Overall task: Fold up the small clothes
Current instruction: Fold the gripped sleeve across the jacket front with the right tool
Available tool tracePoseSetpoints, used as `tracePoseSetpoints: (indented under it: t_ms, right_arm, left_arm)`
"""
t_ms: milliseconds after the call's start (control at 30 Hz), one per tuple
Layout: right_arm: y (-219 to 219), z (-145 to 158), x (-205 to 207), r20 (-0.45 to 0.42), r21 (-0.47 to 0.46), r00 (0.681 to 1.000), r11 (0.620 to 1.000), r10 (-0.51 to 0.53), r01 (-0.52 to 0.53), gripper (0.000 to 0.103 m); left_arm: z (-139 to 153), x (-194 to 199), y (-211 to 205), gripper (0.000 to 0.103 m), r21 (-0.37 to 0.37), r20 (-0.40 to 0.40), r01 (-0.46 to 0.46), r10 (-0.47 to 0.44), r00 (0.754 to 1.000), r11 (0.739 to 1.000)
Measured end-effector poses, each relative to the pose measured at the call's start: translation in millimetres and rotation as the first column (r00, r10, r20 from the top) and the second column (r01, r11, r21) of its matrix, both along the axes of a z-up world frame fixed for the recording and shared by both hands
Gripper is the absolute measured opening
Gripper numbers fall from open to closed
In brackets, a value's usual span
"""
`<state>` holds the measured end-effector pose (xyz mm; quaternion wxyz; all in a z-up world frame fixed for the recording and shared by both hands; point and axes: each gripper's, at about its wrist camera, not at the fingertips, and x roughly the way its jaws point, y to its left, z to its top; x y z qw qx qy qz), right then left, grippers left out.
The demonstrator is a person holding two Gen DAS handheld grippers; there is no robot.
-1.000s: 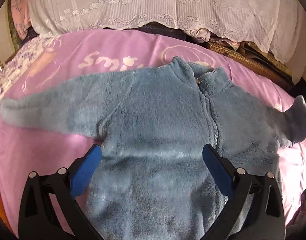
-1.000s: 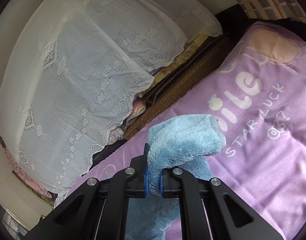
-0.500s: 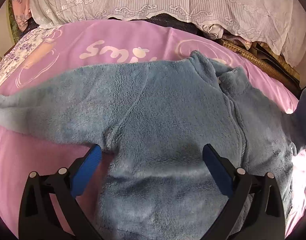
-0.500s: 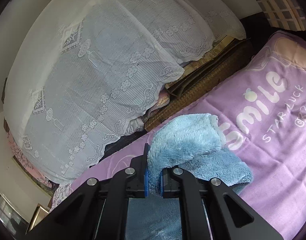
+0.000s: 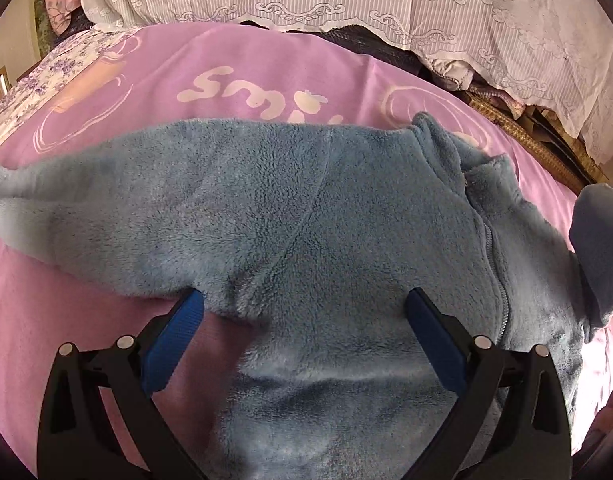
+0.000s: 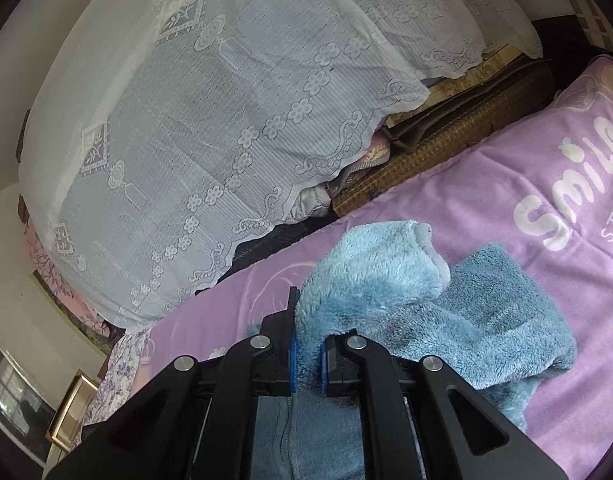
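A small blue fleece jacket (image 5: 314, 216) with a front zipper lies face up on a pink blanket (image 5: 266, 64). Its one sleeve stretches out flat to the left (image 5: 46, 208). My left gripper (image 5: 304, 312) is open and hovers low over the jacket's body near that sleeve's armpit, touching nothing that I can tell. My right gripper (image 6: 308, 360) is shut on the other sleeve (image 6: 370, 276) near its cuff and holds it lifted and doubled back over the jacket. That raised sleeve shows at the right edge of the left wrist view (image 5: 598, 240).
A white lace cover (image 6: 234, 100) drapes over a pile behind the bed. A woven mat edge (image 6: 434, 152) and dark bedding lie between it and the blanket. A floral sheet (image 5: 34, 84) lies at the far left.
My left gripper has moved forward and lower over the jacket toward the armpit. My right gripper has carried the held sleeve inward, so it now folds back over the jacket's side.
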<state>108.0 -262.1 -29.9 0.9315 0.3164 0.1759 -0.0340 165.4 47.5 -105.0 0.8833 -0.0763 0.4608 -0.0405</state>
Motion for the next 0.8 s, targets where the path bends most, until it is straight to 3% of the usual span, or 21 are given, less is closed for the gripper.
tracePoseSetpoints:
  t_ms: [333, 467, 533, 667, 800]
  right_arm:
    - [58, -18, 20, -0.078, -0.102, 0.989, 0.986, 0.127, -0.135, 0.009]
    - [85, -32, 29, -0.162, -0.169, 0.968, 0.961, 0.191, -0.218, 0.011]
    - [99, -42, 38, -0.244, -0.187, 0.941, 0.941, 0.234, -0.282, 0.013]
    - [126, -69, 50, -0.416, -0.213, 0.857, 0.884, 0.303, -0.416, 0.039]
    - [122, -67, 43, -0.411, -0.184, 0.854, 0.888, 0.320, -0.422, 0.043]
  left_arm:
    - [1, 3, 5, 0.099, -0.013, 0.004, -0.022, 0.022, 1.000, 1.000]
    - [-2, 5, 9, 0.099, -0.018, -0.008, -0.031, 0.031, 0.999, 0.999]
    - [-3, 6, 9, 0.099, -0.013, -0.015, -0.033, 0.033, 0.999, 0.999]
    - [-6, 6, 7, 0.099, 0.010, -0.017, -0.034, 0.034, 0.999, 0.999]
    - [-10, 8, 9, 0.099, 0.012, -0.031, -0.035, 0.035, 0.999, 0.999]
